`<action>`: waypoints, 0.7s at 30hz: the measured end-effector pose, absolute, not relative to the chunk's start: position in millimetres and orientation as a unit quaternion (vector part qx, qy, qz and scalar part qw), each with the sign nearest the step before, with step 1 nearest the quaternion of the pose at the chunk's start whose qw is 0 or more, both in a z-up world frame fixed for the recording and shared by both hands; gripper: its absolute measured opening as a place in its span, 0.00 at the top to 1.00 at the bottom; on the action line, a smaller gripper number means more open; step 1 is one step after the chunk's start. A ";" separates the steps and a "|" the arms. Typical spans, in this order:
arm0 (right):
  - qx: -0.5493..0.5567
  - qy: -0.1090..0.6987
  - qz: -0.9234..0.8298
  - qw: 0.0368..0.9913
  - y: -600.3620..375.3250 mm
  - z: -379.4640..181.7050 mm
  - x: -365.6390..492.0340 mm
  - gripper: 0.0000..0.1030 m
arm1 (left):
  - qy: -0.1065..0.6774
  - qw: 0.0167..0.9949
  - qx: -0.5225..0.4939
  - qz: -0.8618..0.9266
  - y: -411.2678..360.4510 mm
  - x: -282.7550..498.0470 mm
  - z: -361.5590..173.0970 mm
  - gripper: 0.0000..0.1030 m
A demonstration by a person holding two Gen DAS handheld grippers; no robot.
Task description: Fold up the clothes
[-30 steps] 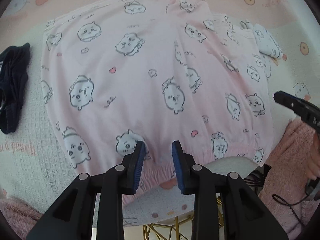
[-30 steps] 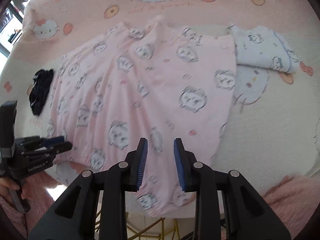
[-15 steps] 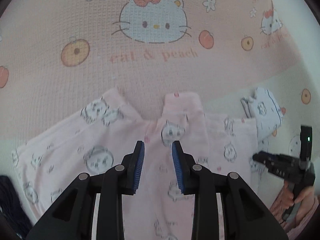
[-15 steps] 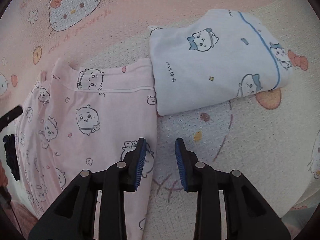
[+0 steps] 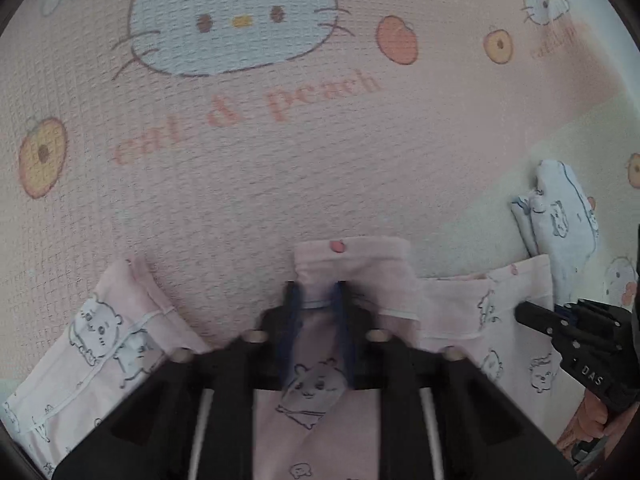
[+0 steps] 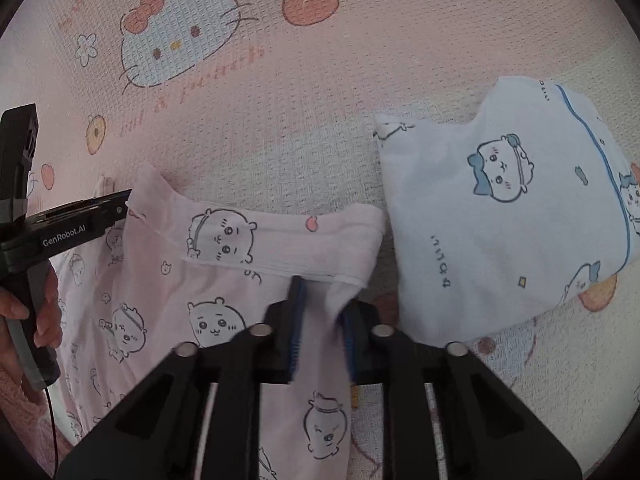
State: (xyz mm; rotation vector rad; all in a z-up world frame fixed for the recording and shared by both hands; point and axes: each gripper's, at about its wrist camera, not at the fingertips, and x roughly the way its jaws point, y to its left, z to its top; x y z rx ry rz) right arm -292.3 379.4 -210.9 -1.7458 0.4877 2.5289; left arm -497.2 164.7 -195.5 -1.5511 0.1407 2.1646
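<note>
A: How do the jaws of the left gripper (image 5: 316, 296) stand?

B: Closed on the pink garment (image 5: 320, 420). Its blue pads (image 5: 294, 312) pinch a cuffed end of the cloth at lower centre of the left wrist view, though the fingers are blurred there.

A: And the right gripper (image 6: 320, 300)?

B: Closed too, with a bunched fold of the same pink garment (image 6: 224, 280) between its pads (image 6: 298, 320), just below the ribbed band at the middle of the right wrist view.

A: Where does the garment lie?

B: Flat across the lower part of both views, on the pink cat-and-peach blanket (image 6: 300, 100), printed all over with small cartoon faces.

A: Anything beside it?

B: A folded pale blue garment (image 6: 520, 220) at the right of the right wrist view, its edge just beside the pink band. At that view's left edge a hand (image 6: 24, 320) holds the other gripper's handle.
</note>
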 end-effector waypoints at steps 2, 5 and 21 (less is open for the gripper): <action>-0.551 0.163 0.818 0.014 375.9 -202.3 -287.2 0.97 | 0.078 0.231 -0.551 0.798 166.9 -493.3 -188.0 0.96; -0.519 0.155 0.839 0.040 383.3 -173.7 -276.4 0.97 | 0.085 0.224 -0.528 0.815 160.1 -494.8 -169.0 0.96; -0.478 0.186 0.851 0.115 450.4 -156.2 -263.1 0.64 | -0.026 0.234 -0.560 0.795 124.5 -575.4 -157.8 0.92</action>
